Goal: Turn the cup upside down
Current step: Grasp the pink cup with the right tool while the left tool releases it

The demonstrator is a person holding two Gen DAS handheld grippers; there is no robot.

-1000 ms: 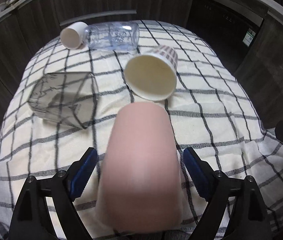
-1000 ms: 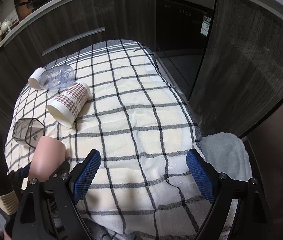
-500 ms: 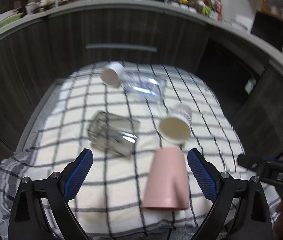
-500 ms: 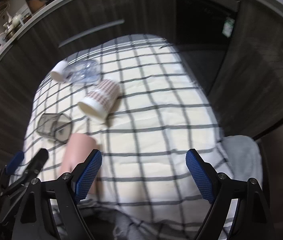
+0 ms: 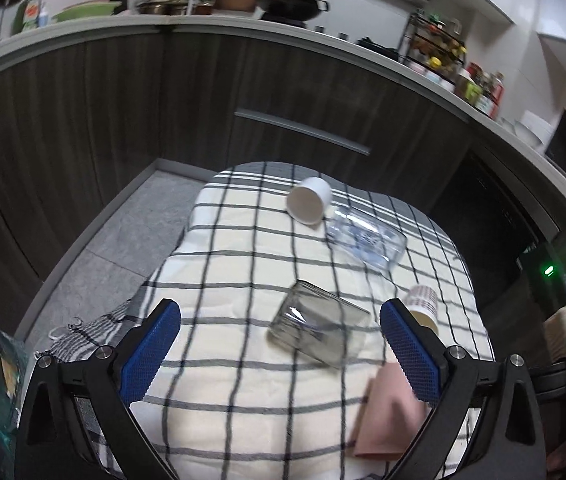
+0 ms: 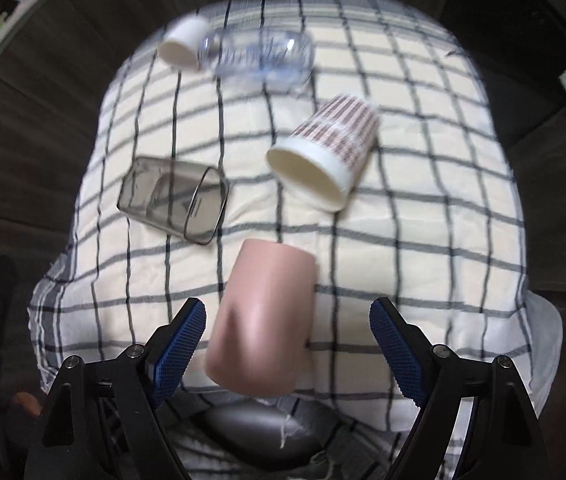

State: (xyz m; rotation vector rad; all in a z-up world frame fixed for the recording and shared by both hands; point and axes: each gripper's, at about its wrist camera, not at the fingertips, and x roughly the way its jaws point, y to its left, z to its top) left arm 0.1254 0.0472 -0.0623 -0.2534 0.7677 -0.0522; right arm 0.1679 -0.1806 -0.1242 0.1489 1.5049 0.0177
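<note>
A pink cup stands upside down on the checked cloth, its flat base uppermost, near the front edge. My right gripper is open, and the cup sits between its fingers without being touched. In the left wrist view the pink cup is at lower right, partly behind the right finger. My left gripper is open, empty and held high above the table.
A patterned paper cup, a smoky clear cup and a clear bottle with a white cap lie on their sides on the cloth. Dark cabinets surround the table. Grey floor lies to the left.
My left gripper has let go of the pink cup and pulled up and back. My right gripper has swung left and down until its fingers straddle the pink cup.
</note>
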